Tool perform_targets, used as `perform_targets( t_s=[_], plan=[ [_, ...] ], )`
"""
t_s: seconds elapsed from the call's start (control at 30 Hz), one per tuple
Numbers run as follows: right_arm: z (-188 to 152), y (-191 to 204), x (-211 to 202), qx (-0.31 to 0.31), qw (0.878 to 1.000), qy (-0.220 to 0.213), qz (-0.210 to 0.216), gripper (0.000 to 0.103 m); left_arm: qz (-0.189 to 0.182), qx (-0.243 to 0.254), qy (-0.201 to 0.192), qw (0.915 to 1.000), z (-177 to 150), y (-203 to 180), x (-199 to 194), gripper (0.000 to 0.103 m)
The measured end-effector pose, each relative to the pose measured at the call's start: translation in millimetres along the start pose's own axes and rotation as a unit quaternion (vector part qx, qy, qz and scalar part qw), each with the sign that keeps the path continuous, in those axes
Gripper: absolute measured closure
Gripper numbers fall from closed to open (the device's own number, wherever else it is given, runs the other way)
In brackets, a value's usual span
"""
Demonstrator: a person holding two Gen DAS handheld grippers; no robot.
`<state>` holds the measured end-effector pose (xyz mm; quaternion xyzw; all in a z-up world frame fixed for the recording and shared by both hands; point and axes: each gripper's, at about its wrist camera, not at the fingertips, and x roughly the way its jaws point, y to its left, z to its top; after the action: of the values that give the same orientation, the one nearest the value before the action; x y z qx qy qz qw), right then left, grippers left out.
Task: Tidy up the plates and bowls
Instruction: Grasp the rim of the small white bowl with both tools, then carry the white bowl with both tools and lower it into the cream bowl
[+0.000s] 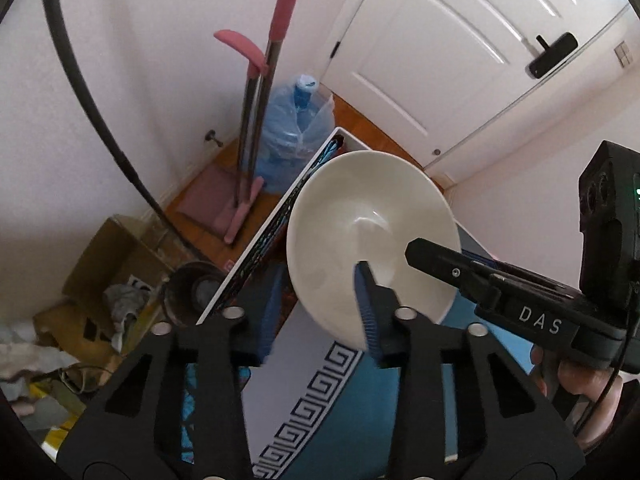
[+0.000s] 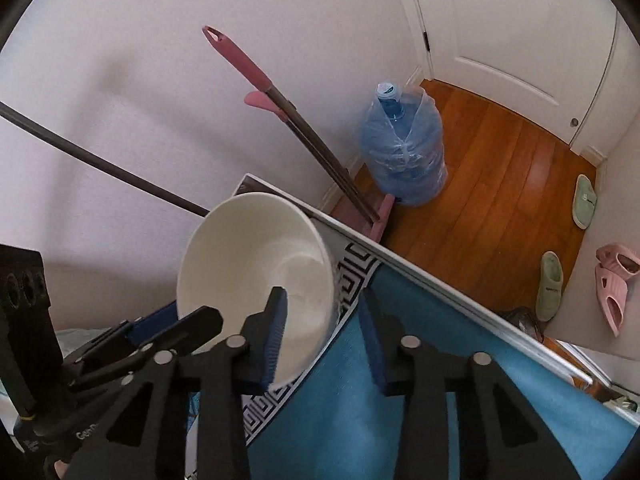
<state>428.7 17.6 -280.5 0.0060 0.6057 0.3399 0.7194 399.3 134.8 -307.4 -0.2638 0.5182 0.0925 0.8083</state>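
Left gripper (image 1: 316, 308): nearest to the left camera. Its fingers are apart and stand on both sides of the near-left wall of the bowl (image 1: 372, 240), one inside and one outside. A little gap shows between the outer finger and the wall, so I judge there is no grip yet.
Right gripper (image 2: 322, 308): fingers are also apart. The left finger is inside the bowl and the right finger is outside, beside the near-right wall. A strip of the mat (image 2: 360, 420) shows between the outer finger and the wall, so this one is not clamped either.
Bowl: white, deep and empty, with its opening up. It is at the far left corner of the table (image 2: 440, 284), over the patterned border of the mat. Its base is hidden, so I cannot say for sure that it rests there.
Plates: none in view.
Step in hand: taking the bowl by its rim with both grippers, as I judge it.
Next move: both pairs of fingers must press on the wall, and then the two hands must rise together and level.
Care: the bowl is close to the table edge and looks smooth, so an uneven pull could tip it or let it slip.
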Motion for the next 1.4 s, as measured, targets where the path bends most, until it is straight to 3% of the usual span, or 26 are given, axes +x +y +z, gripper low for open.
perform_targets(
  t_s=[0.03,0.1,0.17,0.57,0.83,1.03,1.17,1.4],
  plan=[
    [1,-2,1,-0.001,1.000,0.002,-0.003,0.071,0.007,0.002,0.002,1.0000,0,0,4,0.078],
    [2,-3,5,-0.004,1.000,0.007,-0.006,0.082,0.017,0.002,0.005,0.9998,2,3,11,0.087],
    [3,-6,9,-0.003,1.000,0.009,-0.002,0.088,0.010,-0.007,0.003,0.9999,2,7,13,0.087],
    [-1,-7,5,0.007,1.000,-0.004,-0.002,0.089,0.019,0.011,-0.005,0.9997,-1,0,1,0.088],
    [-23,2,-40,0.004,0.999,-0.050,0.005,0.089,0.019,0.052,-0.045,0.9975,-19,-28,-51,0.088],
    [-64,6,-113,0.002,0.994,-0.105,0.008,0.089,0.002,0.080,-0.083,0.9934,-64,-69,-117,0.088],
    [-110,6,-171,-0.002,0.990,-0.138,0.001,0.089,-0.017,0.099,-0.095,0.9904,-111,-106,-160,0.088],
    [-201,-15,-258,0.016,0.985,-0.170,-0.041,0.089,-0.048,0.147,-0.098,0.9830,-193,-180,-197,0.088]
  ],
)
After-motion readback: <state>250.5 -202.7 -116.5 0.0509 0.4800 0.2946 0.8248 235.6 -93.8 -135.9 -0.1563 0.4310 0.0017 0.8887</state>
